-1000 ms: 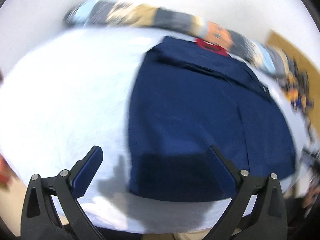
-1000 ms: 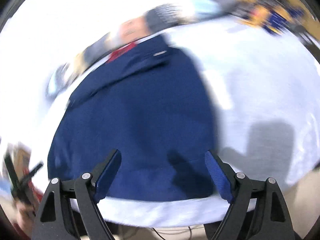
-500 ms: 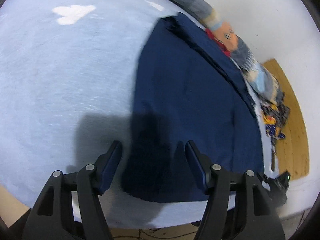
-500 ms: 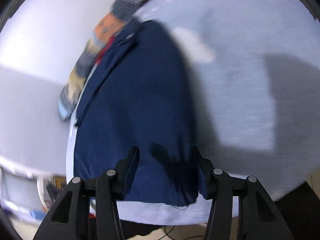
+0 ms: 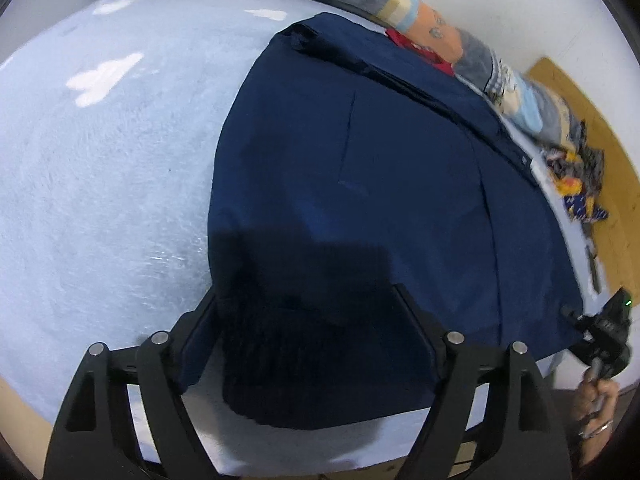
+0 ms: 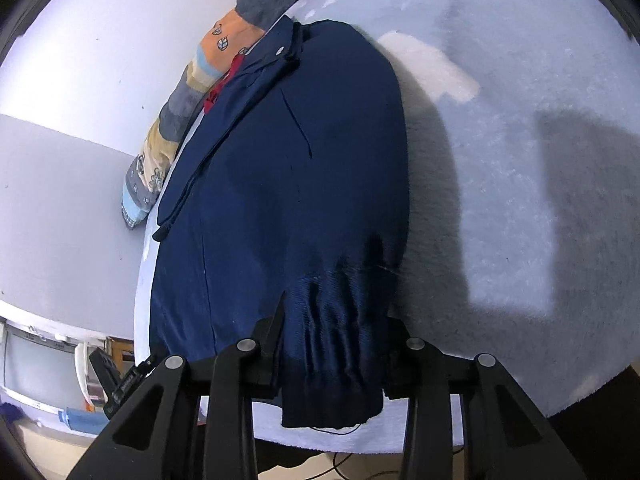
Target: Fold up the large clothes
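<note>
Pinching the near right corner of a navy garment (image 6: 280, 200), bunched into pleats between the narrowed jaws of the right gripper (image 6: 334, 344), which have just been closing. Straddling the near left corner with the left gripper (image 5: 304, 340), jaws wide and lately reopening, cloth between them but pads seemingly not pressing. Spread flat across a pale blue bed cover (image 5: 100, 180), collar end towards a patchwork quilt (image 5: 440, 36) along the white wall (image 6: 80, 60).
</note>
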Available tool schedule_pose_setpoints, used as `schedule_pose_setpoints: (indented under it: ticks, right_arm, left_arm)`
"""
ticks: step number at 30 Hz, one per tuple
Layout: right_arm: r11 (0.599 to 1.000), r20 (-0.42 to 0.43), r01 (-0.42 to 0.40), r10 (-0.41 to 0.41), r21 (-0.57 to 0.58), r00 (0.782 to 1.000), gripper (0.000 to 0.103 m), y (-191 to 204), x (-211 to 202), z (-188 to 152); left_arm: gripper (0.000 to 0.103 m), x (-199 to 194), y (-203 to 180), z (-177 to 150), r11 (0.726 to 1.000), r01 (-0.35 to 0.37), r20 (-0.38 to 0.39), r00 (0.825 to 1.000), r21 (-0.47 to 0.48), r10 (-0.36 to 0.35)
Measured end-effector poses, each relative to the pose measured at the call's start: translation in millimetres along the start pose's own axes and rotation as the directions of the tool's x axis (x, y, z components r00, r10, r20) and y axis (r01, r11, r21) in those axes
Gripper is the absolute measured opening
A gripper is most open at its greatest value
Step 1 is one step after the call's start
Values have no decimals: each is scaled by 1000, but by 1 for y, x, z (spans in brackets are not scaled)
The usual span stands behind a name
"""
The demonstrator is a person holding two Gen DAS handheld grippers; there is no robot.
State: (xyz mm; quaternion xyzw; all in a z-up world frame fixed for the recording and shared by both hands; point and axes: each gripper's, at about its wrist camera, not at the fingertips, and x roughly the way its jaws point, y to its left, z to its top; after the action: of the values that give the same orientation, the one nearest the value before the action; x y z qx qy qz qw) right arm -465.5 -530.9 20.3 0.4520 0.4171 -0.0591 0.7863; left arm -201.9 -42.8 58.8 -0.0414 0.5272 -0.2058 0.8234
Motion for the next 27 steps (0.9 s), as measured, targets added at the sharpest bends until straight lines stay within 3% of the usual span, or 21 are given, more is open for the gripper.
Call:
schedule_pose_setpoints:
  ticks: [2, 5, 8, 9, 11, 13, 15, 20, 23, 24, 26, 27]
  right_arm:
    - [1000, 2, -6, 6, 15, 1000, 38, -2, 0, 1]
    - [999, -2, -21, 21, 43, 1000, 38, -8, -2, 1]
    - [998, 0, -24, 24, 58, 1000, 39, -7, 1, 1]
    - [998, 0, -24, 24, 58, 1000, 40, -7, 1, 1]
    - [998, 3, -23, 23, 59, 1000, 41, -7, 1, 1]
    - [998, 4, -24, 23, 61, 1000, 41, -6, 2, 1]
    - [998, 4, -26, 26, 62, 1000, 40, -9, 0, -1]
    - [998, 6, -25, 25, 61, 1000, 40, -8, 0, 0]
    - [998, 11, -24, 23, 58, 1000, 39, -7, -1, -1]
    - [998, 11, -20, 19, 52, 1000, 39, -6, 0, 0]
    - [999, 13, -13, 12, 43, 1000, 37, -5, -1, 0]
    - [999, 13, -13, 12, 41, 1000, 37, -5, 0, 0]
  left_arm:
    - [81, -3, 8, -1, 999, 21, 3, 1000, -32, -21]
    - [81, -10, 35, -4, 970, 161, 25, 987, -184, -160]
    - [81, -7, 64, -3, 854, 368, 86, 928, -367, -363]
    - [81, -5, 64, -1, 831, 399, 101, 915, -387, -392]
    - [66, -10, 67, -2, 773, 491, 152, 868, -402, -473]
    - [64, -17, 63, 0, 741, 556, 190, 829, -377, -526]
    - [64, -21, 61, 1, 759, 547, 198, 837, -355, -510]
    - [64, 1, 60, -7, 803, 437, 100, 894, -404, -437]
    - [67, -2, 46, -11, 856, 390, 75, 918, -340, -388]
    - [74, -3, 42, -12, 862, 387, 69, 920, -326, -387]
    - [85, -1, 31, -14, 858, 418, 59, 906, -298, -420]
    - [86, -2, 26, -15, 855, 438, 56, 896, -277, -440]
